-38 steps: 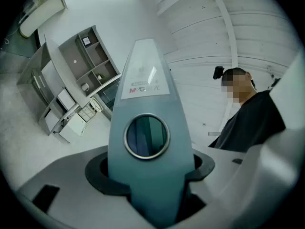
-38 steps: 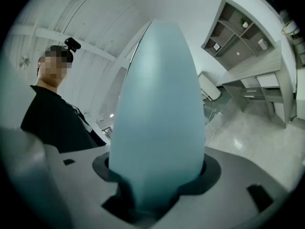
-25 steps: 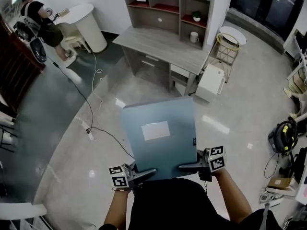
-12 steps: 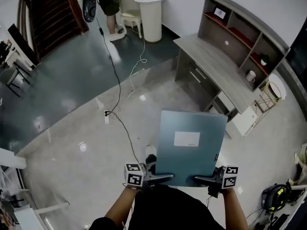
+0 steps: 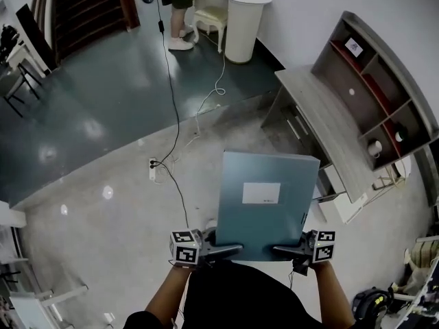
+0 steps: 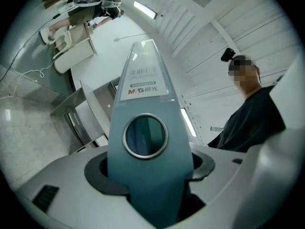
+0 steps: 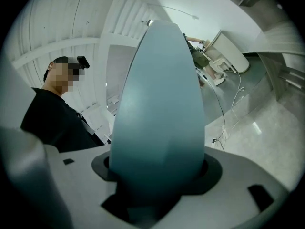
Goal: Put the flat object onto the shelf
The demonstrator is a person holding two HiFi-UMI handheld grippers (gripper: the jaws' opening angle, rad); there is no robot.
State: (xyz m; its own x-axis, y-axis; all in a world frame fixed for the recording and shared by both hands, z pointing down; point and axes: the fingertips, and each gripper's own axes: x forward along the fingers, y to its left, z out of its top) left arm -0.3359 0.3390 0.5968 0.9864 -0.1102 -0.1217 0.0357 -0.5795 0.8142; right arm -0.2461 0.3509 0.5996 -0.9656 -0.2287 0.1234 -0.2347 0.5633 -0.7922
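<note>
Changing: over the last second the desk (image 5: 322,125) and its shelf unit (image 5: 384,91) have swung from the top of the head view to its right side. The hold on the box file (image 5: 267,204) has been kept as it was.
Meaning for the task: a carry is judged to be under way. The shelf unit has been brought alongside but not faced, and nothing has been placed yet.
Place of the task's thing: the box file is held flat above the floor (image 5: 103,218), left of the shelf unit and apart from it. Its far right corner is seen just beside the desk front.
Look of the task's thing: a slim blue-grey box file with a white label (image 5: 261,192) on its top face. A metal finger ring (image 6: 145,136) is set in the spine, below a printed sticker.
Left gripper (image 5: 219,251): clamped on the near left corner, over the spine, its jaws spread by the file's thickness.
Right gripper (image 5: 285,252): clamped likewise on the near right corner.
</note>
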